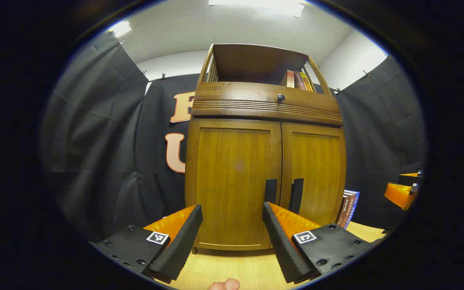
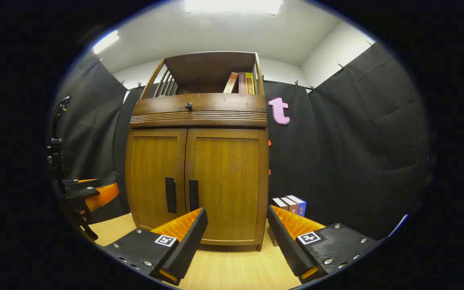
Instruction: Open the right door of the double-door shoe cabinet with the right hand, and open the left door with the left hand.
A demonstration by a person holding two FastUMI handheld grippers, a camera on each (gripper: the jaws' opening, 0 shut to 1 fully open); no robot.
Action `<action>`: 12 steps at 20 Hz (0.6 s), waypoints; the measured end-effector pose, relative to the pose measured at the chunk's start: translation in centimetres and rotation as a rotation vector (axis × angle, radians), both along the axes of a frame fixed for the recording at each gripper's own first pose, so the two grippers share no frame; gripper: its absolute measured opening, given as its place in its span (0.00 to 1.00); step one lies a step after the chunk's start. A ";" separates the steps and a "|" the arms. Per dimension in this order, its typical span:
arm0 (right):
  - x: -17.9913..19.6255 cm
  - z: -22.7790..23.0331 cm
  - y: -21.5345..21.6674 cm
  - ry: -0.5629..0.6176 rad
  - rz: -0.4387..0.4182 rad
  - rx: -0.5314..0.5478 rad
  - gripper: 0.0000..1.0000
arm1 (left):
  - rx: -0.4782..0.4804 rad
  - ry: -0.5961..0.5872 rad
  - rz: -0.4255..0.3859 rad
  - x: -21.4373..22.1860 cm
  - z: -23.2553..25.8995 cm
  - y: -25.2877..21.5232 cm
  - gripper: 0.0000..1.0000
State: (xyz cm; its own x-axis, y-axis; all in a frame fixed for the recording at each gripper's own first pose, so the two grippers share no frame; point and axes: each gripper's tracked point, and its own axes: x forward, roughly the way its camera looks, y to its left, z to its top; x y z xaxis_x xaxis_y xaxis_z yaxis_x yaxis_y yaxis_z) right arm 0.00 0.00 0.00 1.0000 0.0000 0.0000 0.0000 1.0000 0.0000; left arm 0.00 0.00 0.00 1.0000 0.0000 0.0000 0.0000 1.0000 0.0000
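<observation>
A brown wooden shoe cabinet [image 1: 232, 161] [image 2: 224, 177] stands on a light wooden table, both doors closed. Two black vertical handles sit side by side at the doors' meeting edge: left handle [image 1: 270, 190] [image 2: 170, 195], right handle [image 1: 296, 195] [image 2: 193, 195]. My left gripper [image 1: 232, 219] is open, a short way in front of the left door with nothing between its fingers. My right gripper [image 2: 238, 221] is open too, facing the right door from a short distance. The left gripper [image 2: 91, 193] also appears at the left edge of the right gripper view, and the right gripper [image 1: 403, 191] at the right edge of the left gripper view.
A drawer front with a small dark knob [image 1: 280, 97] [image 2: 188, 106] runs above the doors, with an open shelf holding books [image 1: 298, 80] [image 2: 242, 83] on top. More books [image 1: 349, 207] [image 2: 292, 203] stand on the table to the cabinet's right. Black cloth walls surround the booth.
</observation>
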 end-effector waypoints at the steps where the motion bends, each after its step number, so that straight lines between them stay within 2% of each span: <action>1: 0.1 0.1 -0.1 -0.003 -0.002 -0.004 1.00 | -0.002 0.004 0.002 0.0 -0.1 0.0 0.99; 3: 0.3 -0.4 -0.2 0.005 -0.006 -0.015 1.00 | -0.011 0.013 0.009 0.1 -0.2 0.1 0.96; 4: 0.4 -0.8 -0.3 0.018 -0.006 -0.015 0.93 | -0.014 0.020 0.012 0.1 -0.2 0.2 0.94; 5: 0.6 -1.2 -0.2 0.030 -0.003 -0.010 0.93 | -0.011 0.025 0.015 0.2 -0.3 0.3 0.94; 6: 0.8 -1.4 -0.2 0.034 -0.002 -0.003 0.93 | -0.001 0.028 0.021 0.2 -0.4 0.3 0.99; 12: 3.1 -1.5 -0.8 0.034 -0.012 0.003 0.93 | 0.006 0.042 0.024 0.8 -0.6 0.4 0.95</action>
